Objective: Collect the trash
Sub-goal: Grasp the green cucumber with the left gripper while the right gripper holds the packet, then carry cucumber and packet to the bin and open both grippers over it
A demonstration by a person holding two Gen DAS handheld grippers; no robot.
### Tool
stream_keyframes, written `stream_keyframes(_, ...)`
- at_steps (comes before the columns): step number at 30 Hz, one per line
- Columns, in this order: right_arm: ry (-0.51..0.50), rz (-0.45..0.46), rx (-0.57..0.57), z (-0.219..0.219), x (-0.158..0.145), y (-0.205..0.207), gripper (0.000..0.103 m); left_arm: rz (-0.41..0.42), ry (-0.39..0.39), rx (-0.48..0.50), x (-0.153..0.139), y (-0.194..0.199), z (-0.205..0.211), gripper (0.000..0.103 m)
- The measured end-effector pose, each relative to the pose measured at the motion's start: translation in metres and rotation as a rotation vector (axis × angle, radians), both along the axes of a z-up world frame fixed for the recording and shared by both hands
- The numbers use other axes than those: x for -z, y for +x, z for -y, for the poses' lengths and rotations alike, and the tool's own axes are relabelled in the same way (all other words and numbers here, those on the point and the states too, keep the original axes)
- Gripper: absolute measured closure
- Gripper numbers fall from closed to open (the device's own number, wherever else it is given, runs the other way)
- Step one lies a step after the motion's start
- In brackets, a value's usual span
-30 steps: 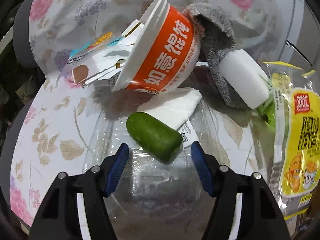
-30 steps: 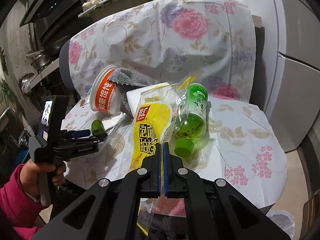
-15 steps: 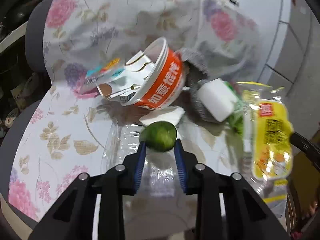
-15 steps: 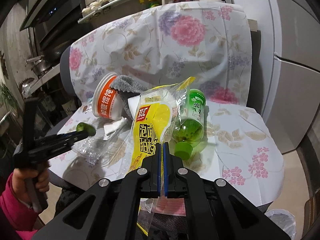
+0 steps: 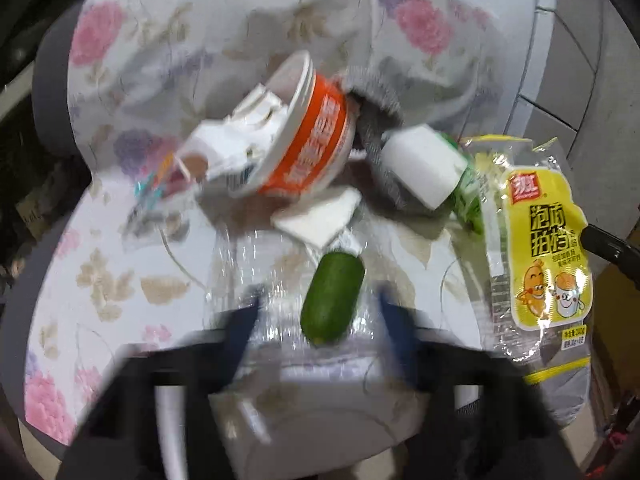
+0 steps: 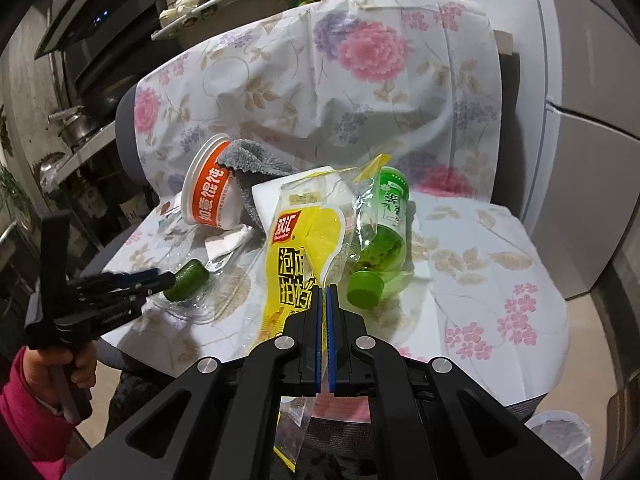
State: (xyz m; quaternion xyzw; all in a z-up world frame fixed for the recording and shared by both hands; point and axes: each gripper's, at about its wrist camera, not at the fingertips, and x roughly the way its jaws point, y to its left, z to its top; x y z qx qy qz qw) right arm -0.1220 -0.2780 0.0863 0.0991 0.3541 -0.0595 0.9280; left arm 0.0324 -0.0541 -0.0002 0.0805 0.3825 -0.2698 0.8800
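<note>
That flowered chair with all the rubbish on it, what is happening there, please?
A person holds a two-finger gripper in each hand over a chair under a flowered cloth. The left gripper, its jaws just opened, straddles a short green cucumber piece lying on clear crumpled plastic, without pressing it. The right gripper is shut on the yellow snack bag. An orange paper bowl and a green bottle lie untouched.

My gripper (image 6: 323, 292) is matt black plastic; the wrapper (image 6: 296, 256) glossy film, the towel (image 6: 250, 164) rough cloth, the cup (image 5: 308, 140) smooth plastic.
</note>
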Motion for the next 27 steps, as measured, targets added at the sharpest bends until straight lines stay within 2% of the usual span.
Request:
stream_keyframes(3, 0.008, 0.003, 0.005, 0.002, 0.0, 0.001, 0.101, 0.012, 0.006, 0.051, -0.001, -0.004, 0.006, 0.036)
stream_keyframes(4, 0.008, 0.0, 0.005, 0.003, 0.001, 0.002, 0.101, 0.002, 0.029, 0.067, 0.003, -0.002, 0.012, 0.036)
stream_keyframes(5, 0.009, -0.002, 0.005, 0.002, 0.002, 0.003, 0.101, -0.004, 0.055, 0.07, 0.008, 0.0, 0.017, 0.04)
stream_keyframes(6, 0.011, -0.004, 0.005, 0.002, 0.002, 0.003, 0.101, -0.01, 0.069, 0.073, 0.012, 0.002, 0.021, 0.05)
stream_keyframes(8, 0.016, -0.008, 0.004, 0.002, 0.003, 0.005, 0.101, -0.056, 0.099, 0.081, 0.025, 0.01, 0.029, 0.06)
stream_keyframes(11, 0.017, -0.013, 0.003, 0.002, 0.004, 0.005, 0.101, -0.086, 0.107, 0.078, 0.037, 0.019, 0.032, 0.07)
stream_keyframes(14, 0.018, -0.003, 0.008, 0.002, 0.003, 0.004, 0.101, -0.081, 0.056, 0.059, 0.029, 0.019, 0.025, 0.072)
stream_keyframes(21, 0.031, 0.057, 0.03, 0.009, -0.011, -0.009, 0.101, 0.006, -0.066, 0.078, -0.023, -0.021, 0.022, 0.073)
stream_keyframes(24, 0.011, 0.081, 0.051, 0.015, -0.023, -0.026, 0.101, 0.034, -0.098, 0.119, -0.043, -0.045, 0.033, 0.073)
stream_keyframes(27, -0.032, 0.095, 0.112, 0.03, -0.036, -0.06, 0.101, 0.035, -0.136, 0.19, -0.056, -0.069, 0.058, 0.073)
